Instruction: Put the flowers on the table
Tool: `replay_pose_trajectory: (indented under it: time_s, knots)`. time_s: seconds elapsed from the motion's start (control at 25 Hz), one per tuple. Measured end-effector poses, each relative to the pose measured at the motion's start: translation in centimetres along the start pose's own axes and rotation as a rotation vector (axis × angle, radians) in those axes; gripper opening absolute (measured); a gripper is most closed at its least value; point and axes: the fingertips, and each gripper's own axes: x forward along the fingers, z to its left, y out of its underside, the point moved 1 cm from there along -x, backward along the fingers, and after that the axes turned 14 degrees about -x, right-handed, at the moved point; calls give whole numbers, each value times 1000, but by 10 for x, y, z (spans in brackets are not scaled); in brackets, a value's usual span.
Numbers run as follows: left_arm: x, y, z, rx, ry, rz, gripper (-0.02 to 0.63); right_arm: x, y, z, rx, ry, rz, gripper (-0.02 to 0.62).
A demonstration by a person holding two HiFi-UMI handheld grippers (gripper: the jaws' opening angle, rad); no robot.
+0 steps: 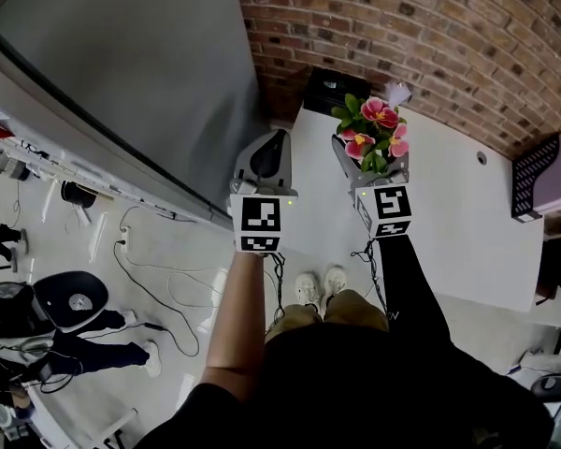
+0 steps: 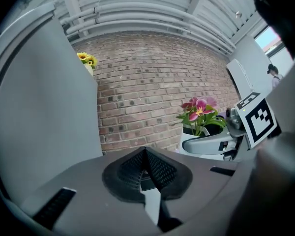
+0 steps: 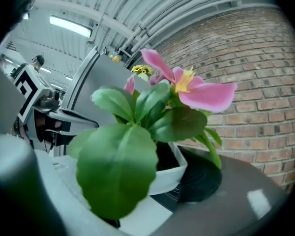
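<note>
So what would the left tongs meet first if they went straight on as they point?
Probably the brick wall, just right of the grey panel; nothing nearer shows in line, though depth is unclear.

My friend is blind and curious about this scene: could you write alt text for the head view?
Seen from above, a person's right gripper clamps a pot of pink flowers above a white table. The left gripper, shut and empty, is held beside it, with a brick wall behind and the person's white shoes below.
</note>
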Motion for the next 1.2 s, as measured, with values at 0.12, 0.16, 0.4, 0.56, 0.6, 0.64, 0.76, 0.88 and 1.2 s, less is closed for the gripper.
replay_pose_trajectory:
  time_s: [0.12,0.16,0.4,0.56,0.6,0.64,0.76,0.88,1.2]
  knots:
    - [4,6,-1,-9,-1,4,8,7,14,4,26,-23,13,351]
    - [5,9,-1,-11,-3,8,8,9,20,7,29,-34,21,351]
    - [13,30,1,-13,-23,46,8,23,64,36,81,-113,80,351]
    - [12,44,-1,-12,-32,64,8,22,99,61,100,-172,133,351]
    - [13,47,0,-13,-30,72,8,24,108,68,101,-185,151,351]
    - [15,50,3,-13,-27,84,8,27,116,74,104,-195,172,351]
    - [16,59,9,-26,-18,122,8,30,138,95,127,-222,240,351]
    - [13,67,9,-38,-18,141,8,27,161,113,150,-247,292,351]
    - [4,83,18,-46,-47,180,8,19,216,152,176,-318,419,351]
